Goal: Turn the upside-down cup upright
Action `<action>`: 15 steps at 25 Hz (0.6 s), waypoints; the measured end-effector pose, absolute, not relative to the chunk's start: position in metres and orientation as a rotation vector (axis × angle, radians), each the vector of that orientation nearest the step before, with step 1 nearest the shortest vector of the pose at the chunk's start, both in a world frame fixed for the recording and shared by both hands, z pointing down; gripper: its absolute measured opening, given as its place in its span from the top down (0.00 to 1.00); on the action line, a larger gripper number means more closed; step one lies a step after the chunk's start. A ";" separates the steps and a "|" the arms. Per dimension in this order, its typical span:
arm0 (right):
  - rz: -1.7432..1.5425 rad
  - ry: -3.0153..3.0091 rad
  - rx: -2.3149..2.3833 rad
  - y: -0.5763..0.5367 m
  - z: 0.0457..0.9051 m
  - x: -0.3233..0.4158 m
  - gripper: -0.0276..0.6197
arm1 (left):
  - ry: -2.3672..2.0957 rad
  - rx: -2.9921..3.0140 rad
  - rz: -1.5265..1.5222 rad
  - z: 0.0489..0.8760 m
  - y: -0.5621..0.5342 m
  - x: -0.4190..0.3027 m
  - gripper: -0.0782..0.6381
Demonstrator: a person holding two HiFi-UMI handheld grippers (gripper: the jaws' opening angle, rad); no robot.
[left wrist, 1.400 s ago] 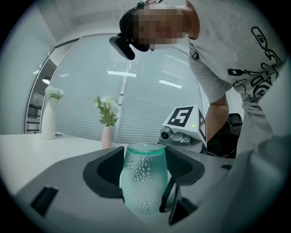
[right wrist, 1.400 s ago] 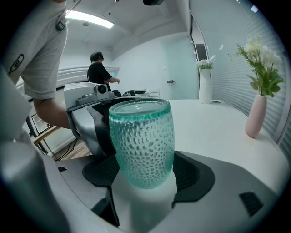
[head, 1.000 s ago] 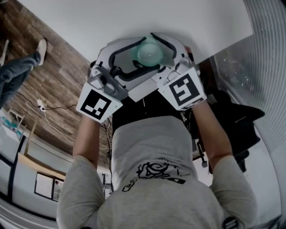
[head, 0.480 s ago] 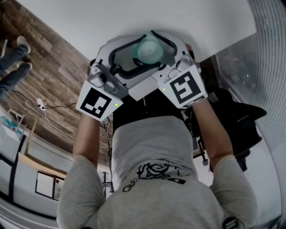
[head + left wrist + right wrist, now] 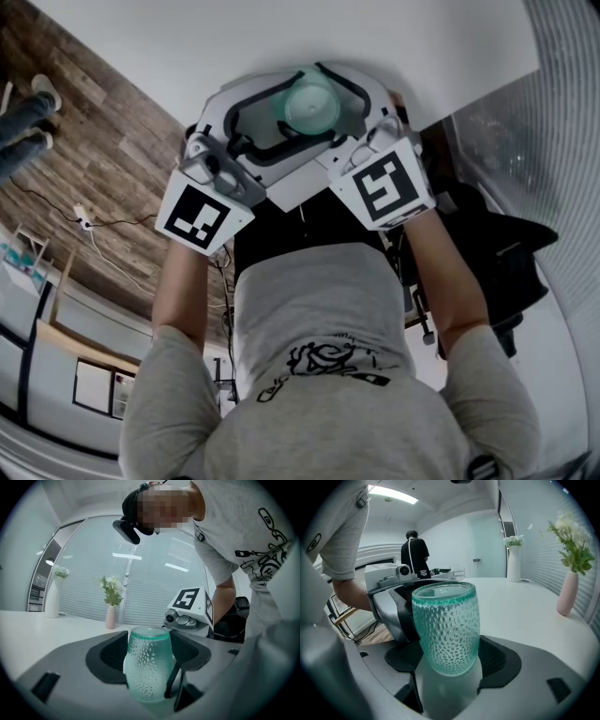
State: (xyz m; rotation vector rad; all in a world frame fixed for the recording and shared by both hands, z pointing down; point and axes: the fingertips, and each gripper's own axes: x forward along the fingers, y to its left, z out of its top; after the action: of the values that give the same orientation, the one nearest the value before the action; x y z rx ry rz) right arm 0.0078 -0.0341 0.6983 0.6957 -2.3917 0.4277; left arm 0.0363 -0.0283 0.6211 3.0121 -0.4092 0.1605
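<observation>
Both forearms are out ahead of my grey shirt (image 5: 319,375), with one claw in each hand. The left marker cube (image 5: 202,214) and right marker cube (image 5: 382,185) face up at me.

Left claw (image 5: 150,651): released, jaws spread wide, a dark pad on either side of the cup (image 5: 147,667). The pad edges line up with the glass in the left gripper view, so I can't confirm contact there.

Right claw (image 5: 450,656): also released, jaws wide. It comes in from the opposite side, and there is a visible gap between each pad and the glass.

From the head view the two jaw pairs form a loose ring round the cup, and the ring is much wider than the cup.

The cup is teal dimpled glass. It stands vertical on the white table (image 5: 281,37), close to my edge of it. The top end looks like a thick flat disc, so it reads as base-up.

Further out on the table there is a pink vase (image 5: 568,592) with flowers near the blinds, and a white vase (image 5: 513,562) beyond it.

At the back, a person in black (image 5: 415,550) faces away. Someone's legs (image 5: 23,122) are on the wood floor (image 5: 103,169), off to my left.
</observation>
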 end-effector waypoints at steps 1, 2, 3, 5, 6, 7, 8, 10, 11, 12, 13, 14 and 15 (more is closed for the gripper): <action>0.428 -2.391 0.694 -0.034 0.698 0.008 0.39 | -0.410 3.016 0.163 0.621 -0.028 0.037 0.49; 0.428 -2.389 0.693 -0.034 0.699 0.008 0.39 | -0.409 3.019 0.166 0.621 -0.028 0.037 0.49; 0.429 -2.387 0.692 -0.034 0.699 0.008 0.39 | -0.407 3.023 0.170 0.622 -0.028 0.037 0.49; 0.427 -2.383 0.693 -0.034 0.699 0.008 0.39 | -0.405 3.027 0.174 0.622 -0.027 0.037 0.49; 0.423 -2.382 0.693 -0.034 0.699 0.008 0.39 | -0.404 3.028 0.175 0.622 -0.027 0.037 0.49; 0.417 -2.381 0.694 -0.034 0.699 0.008 0.39 | -0.403 3.028 0.176 0.622 -0.027 0.037 0.48; 0.412 -2.380 0.695 -0.034 0.700 0.009 0.39 | -0.402 3.027 0.178 0.622 -0.027 0.038 0.48; 0.405 -2.380 0.699 -0.034 0.700 0.009 0.39 | -0.398 3.022 0.183 0.623 -0.026 0.038 0.48; 0.404 -2.380 0.701 -0.034 0.700 0.009 0.39 | -0.396 3.019 0.185 0.624 -0.026 0.038 0.48; 0.404 -2.381 0.701 -0.033 0.700 0.009 0.39 | -0.395 3.016 0.186 0.624 -0.026 0.038 0.48; 0.404 -2.381 0.700 -0.033 0.700 0.009 0.39 | -0.396 3.012 0.186 0.624 -0.026 0.038 0.48; 0.403 -2.381 0.698 -0.033 0.700 0.009 0.39 | -0.399 3.010 0.187 0.625 -0.026 0.038 0.48; 0.400 -2.380 0.695 -0.032 0.700 0.009 0.39 | -0.401 3.008 0.188 0.625 -0.025 0.038 0.48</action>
State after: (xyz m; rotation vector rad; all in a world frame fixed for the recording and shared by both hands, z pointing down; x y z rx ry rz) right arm 0.0089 -0.0324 0.7004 0.6953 -2.3803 0.4001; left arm 0.0378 -0.0254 0.6247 3.0081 -0.4012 0.1878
